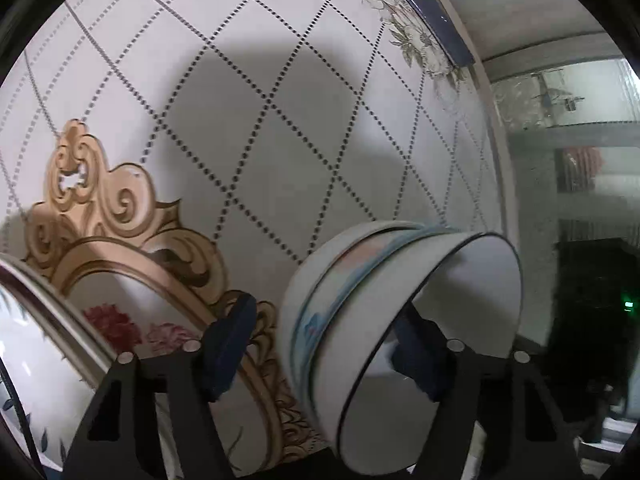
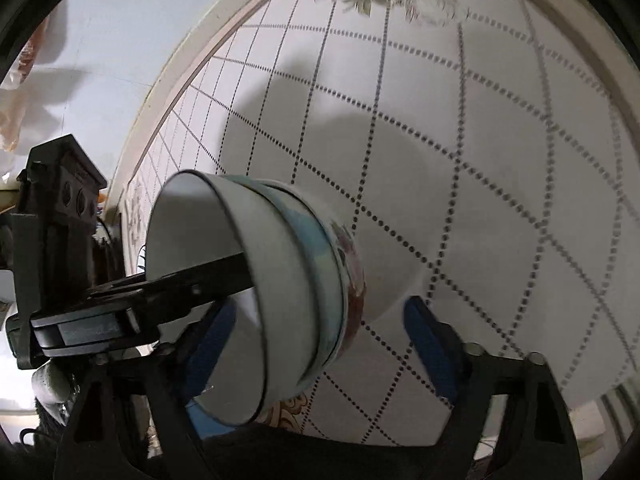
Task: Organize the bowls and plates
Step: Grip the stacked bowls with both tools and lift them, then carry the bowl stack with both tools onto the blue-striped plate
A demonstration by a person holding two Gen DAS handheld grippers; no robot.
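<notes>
A stack of nested white bowls (image 1: 360,320) with blue and pink patterns stands on the tabletop (image 1: 280,100). My left gripper (image 1: 324,348) is open: its right finger (image 1: 416,352) is inside the top bowl, its left finger (image 1: 228,344) is apart from the stack. In the right wrist view the same stack (image 2: 288,288) shows, with the left gripper's finger (image 2: 192,284) reaching over the rim. My right gripper (image 2: 324,344) is open: its left finger (image 2: 212,344) is inside the top bowl, its right finger (image 2: 428,348) is outside. A patterned plate (image 1: 28,340) lies at lower left.
The round table has a dotted diamond pattern and a gold floral ornament (image 1: 112,216). A blue phone (image 1: 436,20) lies near the table's far edge. A dark power strip (image 2: 64,188) sits beyond the table edge. Glass shelving (image 1: 568,128) is at the right.
</notes>
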